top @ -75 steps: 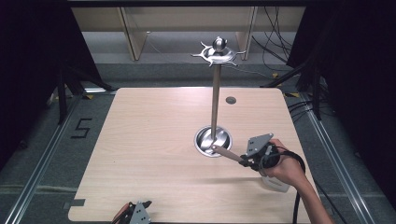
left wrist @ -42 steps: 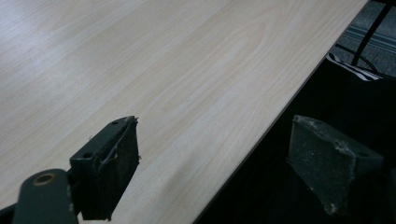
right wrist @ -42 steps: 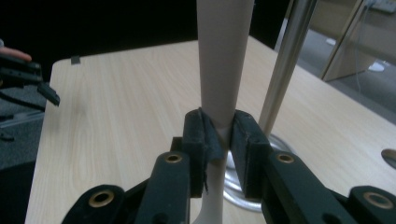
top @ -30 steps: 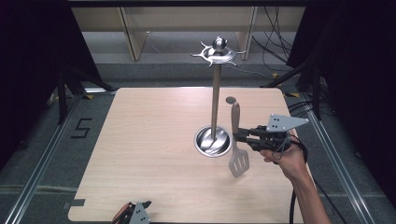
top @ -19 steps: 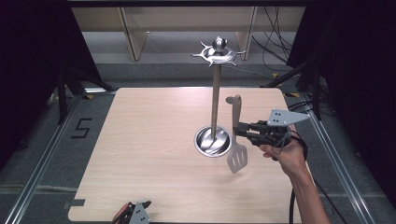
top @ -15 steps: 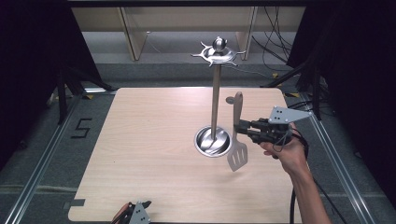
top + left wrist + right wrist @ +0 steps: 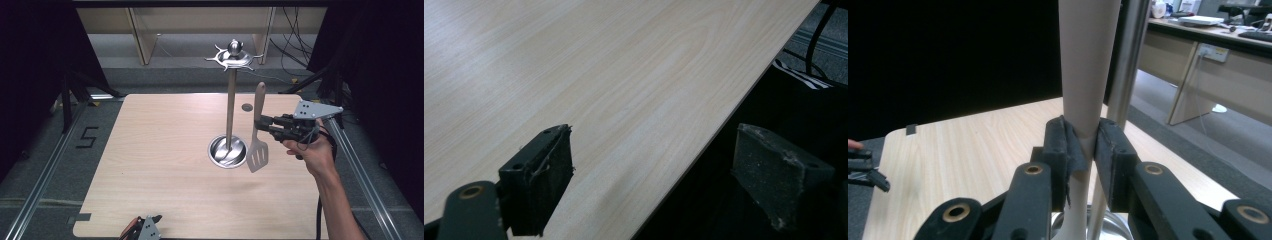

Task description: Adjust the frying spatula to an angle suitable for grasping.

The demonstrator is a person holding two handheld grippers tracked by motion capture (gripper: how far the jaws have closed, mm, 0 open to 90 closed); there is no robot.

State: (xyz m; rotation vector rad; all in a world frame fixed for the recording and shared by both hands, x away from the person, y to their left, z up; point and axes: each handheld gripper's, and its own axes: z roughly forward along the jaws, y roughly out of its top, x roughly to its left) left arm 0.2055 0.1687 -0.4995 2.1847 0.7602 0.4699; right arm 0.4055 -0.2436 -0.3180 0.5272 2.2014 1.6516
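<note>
From the high view I see a pale wooden table (image 7: pixel 165 150) with a tall metal utensil stand (image 7: pixel 230 107) rising from a round steel base (image 7: pixel 227 151) a little right of the table's centre; its top carries a ring of hooks (image 7: pixel 233 56) around a ball. At about 3 o'clock from the base, my right gripper (image 7: pixel 261 122) points toward 9 o'clock and is clamped on the wooden handle of a slotted spatula (image 7: pixel 258 132). The spatula hangs upright in the air, handle end at 12 o'clock, metal blade at 6 o'clock, just beside the stand's pole and clear of the tabletop. In the right gripper view, the two black pads (image 7: pixel 1066 150) press the pale handle from both sides, with the steel pole just behind it. My left gripper (image 7: pixel 146 227) sits at the table's near edge, around 7 o'clock from the base. In the left gripper view its jaws stand wide apart with nothing between them, one pad (image 7: pixel 541 172) over the wood, the other past the table's edge
</note>
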